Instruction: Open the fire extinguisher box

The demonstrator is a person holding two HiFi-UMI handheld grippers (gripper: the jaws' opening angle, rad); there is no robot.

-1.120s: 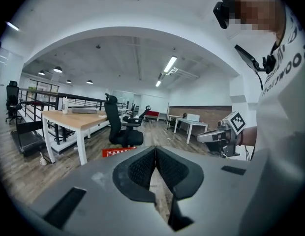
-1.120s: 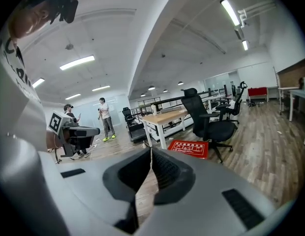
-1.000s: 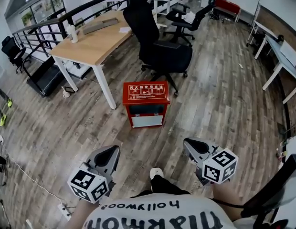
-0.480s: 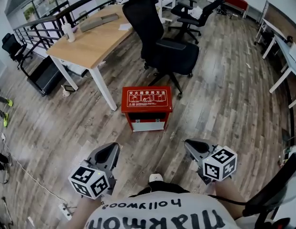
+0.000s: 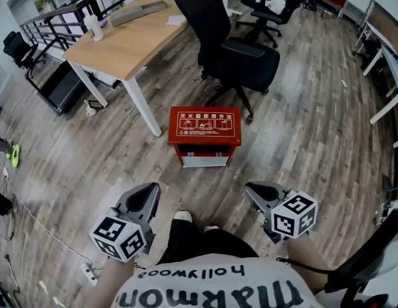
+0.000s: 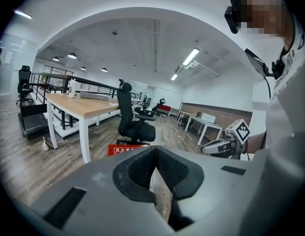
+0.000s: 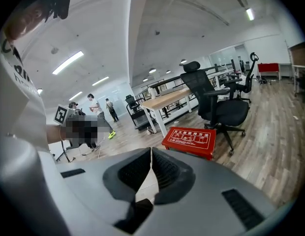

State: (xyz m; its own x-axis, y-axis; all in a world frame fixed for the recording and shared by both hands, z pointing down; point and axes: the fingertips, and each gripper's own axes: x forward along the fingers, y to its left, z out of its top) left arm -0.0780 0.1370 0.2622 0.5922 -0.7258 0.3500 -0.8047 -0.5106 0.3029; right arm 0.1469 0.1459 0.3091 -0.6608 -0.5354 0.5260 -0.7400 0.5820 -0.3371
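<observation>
**Both claws closed and empty, red box shut on the floor ahead**

The fire extinguisher box (image 5: pixel 205 135) stands on the wooden floor (image 5: pixel 302 140), in front of the person and between the lines of the two claws. It is well apart from both. Its red lid lies flat and closed, with a white-framed instruction panel on top. The front face shows a dark band above a pale lower panel.

The box sits near the white leg of a wooden worktop (image 5: pixel 122 47), to the left of the box in the head view. Just behind it is the wheeled base of a black office chair (image 5: pixel 234 50). A white bottle (image 5: pixel 95 27) and a grey keyboard (image 5: pixel 136 13) rest on the worktop.

The left claw (image 5: pixel 144 197) is held low on the left with its marker cube toward the person. In its own view its ribbed pads (image 6: pixel 140 168) are pressed together at the tip and pinch nothing. The top edge of the red box shows just above them.

The right claw (image 5: pixel 260 194) is held low on the right and is likewise pressed together with nothing between its pads (image 7: pixel 165 173). From that side the box lies ahead, up and to the right of the tip, with the chair behind it.

A white shoe (image 5: pixel 181 217) shows on the floor between the two claws.
</observation>
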